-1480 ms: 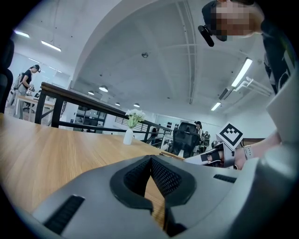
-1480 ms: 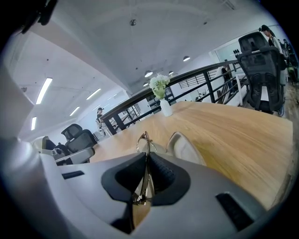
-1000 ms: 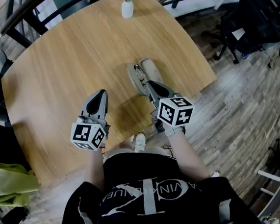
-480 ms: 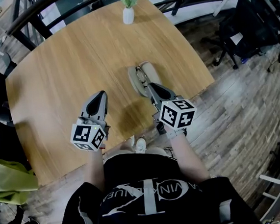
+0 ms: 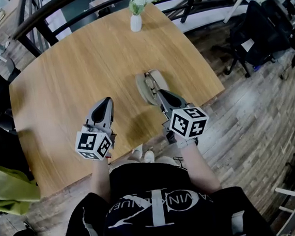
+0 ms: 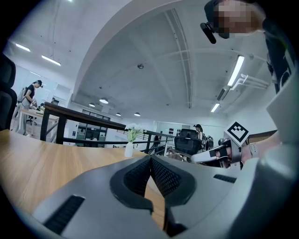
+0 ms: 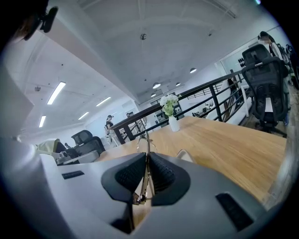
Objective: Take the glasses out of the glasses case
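An open beige glasses case [image 5: 157,83] lies on the wooden table [image 5: 79,59], near its right edge. My right gripper [image 5: 161,95] is at the case's near end, shut on the thin metal glasses [image 7: 146,140]. The frame pokes up past the pads, and its rims [image 5: 146,78] hang over the case. In the right gripper view a beige bit of the case [image 7: 185,156] shows just beyond the jaws. My left gripper [image 5: 105,105] hovers over bare wood left of the case. It is shut with nothing between its pads [image 6: 161,173].
A white vase with flowers [image 5: 135,18] stands at the table's far edge. A black railing [image 7: 219,100] and office chairs [image 5: 263,23] are beyond the table on the right. The table's near edge is just below both grippers. Green cloth [image 5: 6,188] lies at the left.
Both grippers have risen a little above the table. The right one still pinches the glasses. The case has not moved.
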The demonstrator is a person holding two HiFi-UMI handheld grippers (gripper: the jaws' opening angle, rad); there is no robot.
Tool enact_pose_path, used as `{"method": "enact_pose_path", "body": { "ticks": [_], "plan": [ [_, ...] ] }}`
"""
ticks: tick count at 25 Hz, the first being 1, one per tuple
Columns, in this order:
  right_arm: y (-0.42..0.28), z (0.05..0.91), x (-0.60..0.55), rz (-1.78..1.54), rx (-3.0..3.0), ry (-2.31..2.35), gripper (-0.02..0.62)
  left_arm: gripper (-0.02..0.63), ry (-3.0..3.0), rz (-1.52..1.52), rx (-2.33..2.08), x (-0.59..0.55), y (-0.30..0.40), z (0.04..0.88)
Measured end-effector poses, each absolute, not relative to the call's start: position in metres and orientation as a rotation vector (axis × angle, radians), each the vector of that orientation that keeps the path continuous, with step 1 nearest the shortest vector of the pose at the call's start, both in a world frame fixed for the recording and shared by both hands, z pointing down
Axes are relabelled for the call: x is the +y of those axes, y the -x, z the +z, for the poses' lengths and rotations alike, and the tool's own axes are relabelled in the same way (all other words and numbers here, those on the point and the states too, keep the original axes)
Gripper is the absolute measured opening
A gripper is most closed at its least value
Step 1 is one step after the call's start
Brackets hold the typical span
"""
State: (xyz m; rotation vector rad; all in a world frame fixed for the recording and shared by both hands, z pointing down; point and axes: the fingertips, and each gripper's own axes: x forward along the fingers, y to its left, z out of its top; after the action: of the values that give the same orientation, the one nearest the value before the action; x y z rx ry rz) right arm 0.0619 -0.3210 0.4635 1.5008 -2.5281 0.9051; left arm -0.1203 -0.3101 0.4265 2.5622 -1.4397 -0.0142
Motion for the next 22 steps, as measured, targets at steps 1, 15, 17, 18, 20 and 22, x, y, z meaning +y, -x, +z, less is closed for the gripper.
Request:
{"method": "enact_pose_path", "body": {
  "ticks": [1, 15, 17, 18, 20, 22],
  "plan": [
    [-0.063, 0.462, -0.321, 0.902, -2.532, -1.504, 0.041, 0.015, -2.564, -0.017, -1.441, -0.310, 0.120, 0.425],
    [-0.068, 0.430, -0.322, 0.829, -2.615, -1.529, 0.041, 0.015, -2.596, -0.047, -1.479, -0.309, 0.124, 0.404],
    [-0.069, 0.428, -0.321, 0.822, -2.623, -1.531, 0.040, 0.015, -2.600, -0.050, -1.485, -0.308, 0.124, 0.402],
    [-0.070, 0.426, -0.321, 0.818, -2.628, -1.532, 0.040, 0.015, -2.602, -0.052, -1.489, -0.308, 0.124, 0.401],
    [-0.070, 0.422, -0.321, 0.809, -2.640, -1.533, 0.040, 0.015, -2.604, -0.057, -1.497, -0.307, 0.125, 0.398],
    [-0.069, 0.418, -0.321, 0.802, -2.651, -1.535, 0.040, 0.015, -2.607, -0.061, -1.505, -0.308, 0.127, 0.394]
  ]
}}
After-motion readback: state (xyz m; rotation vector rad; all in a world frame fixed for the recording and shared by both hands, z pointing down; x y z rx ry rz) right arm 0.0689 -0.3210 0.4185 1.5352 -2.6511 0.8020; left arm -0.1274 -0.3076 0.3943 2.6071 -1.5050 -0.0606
